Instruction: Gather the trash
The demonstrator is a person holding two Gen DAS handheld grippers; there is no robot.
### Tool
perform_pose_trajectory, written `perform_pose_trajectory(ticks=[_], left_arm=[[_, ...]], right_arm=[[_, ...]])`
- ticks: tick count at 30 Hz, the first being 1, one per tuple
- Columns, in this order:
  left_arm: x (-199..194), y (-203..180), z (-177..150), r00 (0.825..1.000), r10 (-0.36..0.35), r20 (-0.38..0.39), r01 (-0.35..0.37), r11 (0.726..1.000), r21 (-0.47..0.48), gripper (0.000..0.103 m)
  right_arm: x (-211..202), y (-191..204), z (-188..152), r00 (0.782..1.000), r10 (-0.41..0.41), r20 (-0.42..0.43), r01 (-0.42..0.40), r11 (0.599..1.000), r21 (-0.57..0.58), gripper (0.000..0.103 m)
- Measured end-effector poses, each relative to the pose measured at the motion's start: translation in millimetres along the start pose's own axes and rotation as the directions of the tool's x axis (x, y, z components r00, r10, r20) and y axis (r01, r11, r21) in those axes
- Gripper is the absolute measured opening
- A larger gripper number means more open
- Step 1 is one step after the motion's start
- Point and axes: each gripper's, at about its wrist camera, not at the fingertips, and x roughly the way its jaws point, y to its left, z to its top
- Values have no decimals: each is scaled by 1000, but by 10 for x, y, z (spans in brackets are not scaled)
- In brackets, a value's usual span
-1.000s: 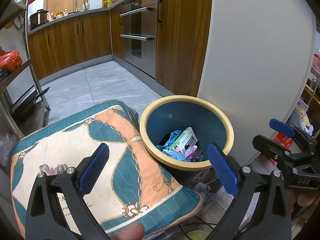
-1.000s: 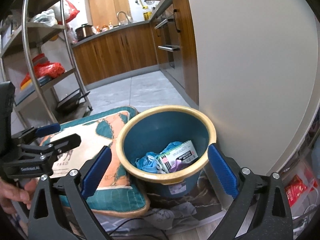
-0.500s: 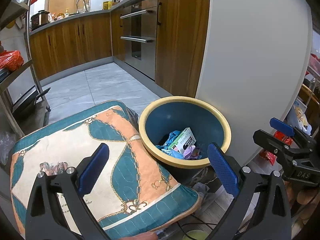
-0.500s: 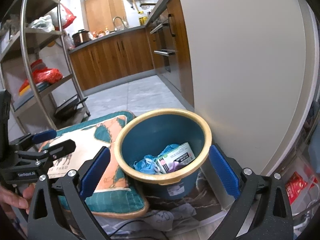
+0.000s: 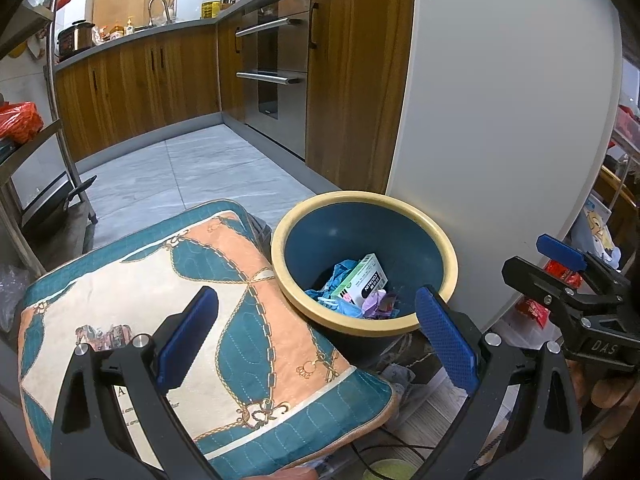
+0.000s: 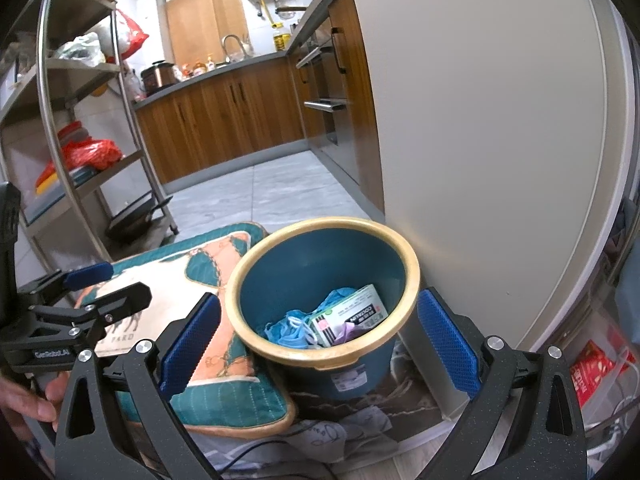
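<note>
- The left gripper (image 5: 316,332) hangs with its blue-padded fingers (image 5: 188,334) spread wide and nothing between them; it sits above the near edge of a cushion and the near rim of the bin
- The right gripper (image 6: 318,334) is likewise wide apart and empty; its two blue pads straddle the bin from the near side, neither seen touching it
- The trash bin (image 6: 404,256), dark blue with a pale yellow rim, stands on the floor just beside a white curved wall (image 6: 480,140); inside lie the collected scraps: a white carton (image 6: 352,320), crumpled blue masks (image 6: 294,326) and a bit of purple wrapper (image 5: 374,302)
- A quilted cushion (image 5: 160,292) in teal, peach and cream presses against the bin's left side; its corner overhangs dark cables and crumpled paper on the floor
- A metal shelf rack (image 6: 92,160) stands to the left with red bags on it; wooden kitchen cabinets (image 5: 152,80) and a steel oven front (image 5: 280,76) line the far side of a grey tiled floor
- Red packets (image 6: 592,368) lie low at the right, beyond the wall's edge
- Writing: the carton's black panel carries white letters too small to read surely; the cushion shows "PARD"; one gripper body reads "GenRoboAI", the other "DAS"
- A hand (image 6: 28,396) grips the left tool's handle at the frame edge
</note>
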Motion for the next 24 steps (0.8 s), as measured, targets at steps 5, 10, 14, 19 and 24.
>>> perform_pose_trajectory(ticks=[5, 10, 14, 19, 24], left_arm=[[2, -1, -5, 1000, -2, 2, 2, 1000, 0, 97], [7, -9, -5, 1000, -2, 3, 2, 1000, -2, 97], [11, -12, -6, 1000, -3, 2, 3, 1000, -1, 97], [14, -17, -6, 1000, -4, 2, 4, 1000, -1, 97], [18, -22, -4, 1000, -3, 2, 3, 1000, -1, 97]], right_arm=[[2, -2, -1, 1000, 1, 0, -1, 1000, -1, 98], [-1, -10, 0, 1000, 0, 0, 0, 1000, 0, 98], [1, -3, 2, 1000, 1, -1, -1, 1000, -1, 98], [-4, -6, 1, 1000, 0, -1, 0, 1000, 0, 98], [-4, 2, 4, 1000, 1, -1, -1, 1000, 0, 98]])
